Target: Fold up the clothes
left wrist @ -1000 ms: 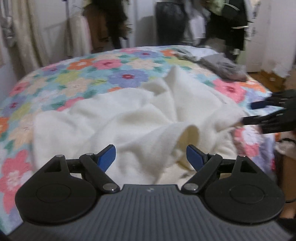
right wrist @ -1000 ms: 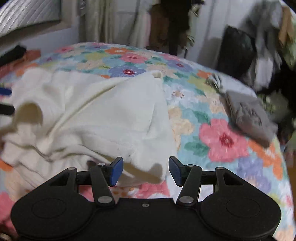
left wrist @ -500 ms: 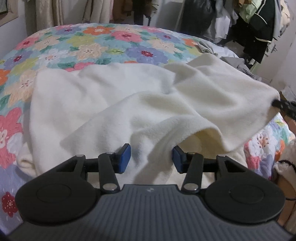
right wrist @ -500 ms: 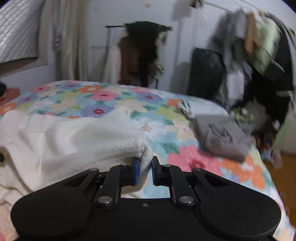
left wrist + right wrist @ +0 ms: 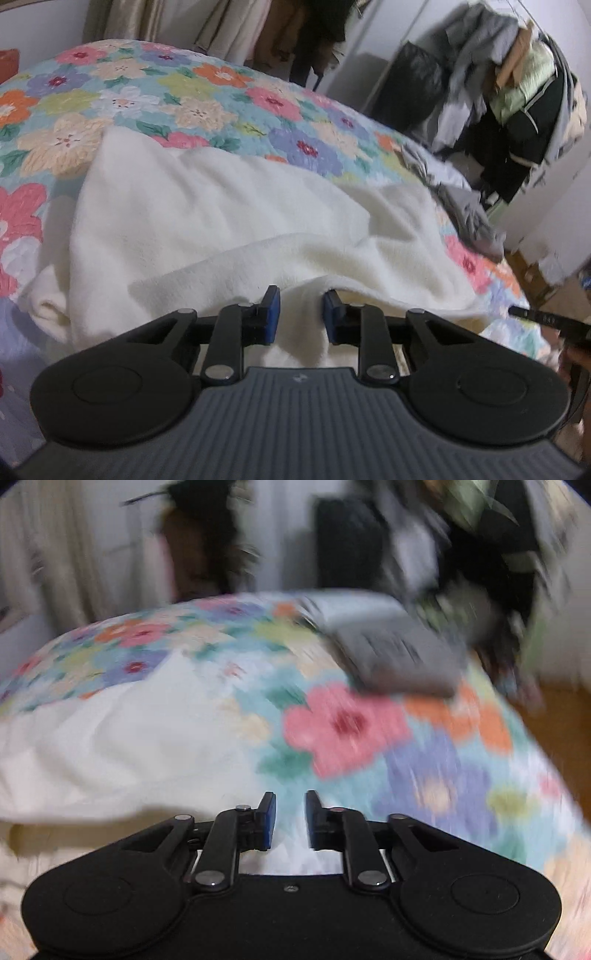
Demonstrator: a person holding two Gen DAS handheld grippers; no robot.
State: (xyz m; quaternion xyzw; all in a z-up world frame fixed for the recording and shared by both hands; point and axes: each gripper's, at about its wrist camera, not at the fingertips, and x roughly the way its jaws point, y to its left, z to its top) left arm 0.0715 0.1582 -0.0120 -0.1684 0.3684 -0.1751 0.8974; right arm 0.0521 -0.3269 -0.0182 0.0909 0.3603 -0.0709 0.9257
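The left claw (image 5: 300, 314) has been closing and pinches a fold of the white garment (image 5: 221, 221) lying on the bed (image 5: 184, 96). The right claw (image 5: 290, 819) has just been opening, narrow; cloth between the pads, grip unclear.

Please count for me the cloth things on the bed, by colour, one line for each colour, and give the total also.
Cream-white garment: 1
Grey garment: 1
Pale cloth behind the grey one, kind unclear: 1
Flowered bedcover: 1
Total: 4
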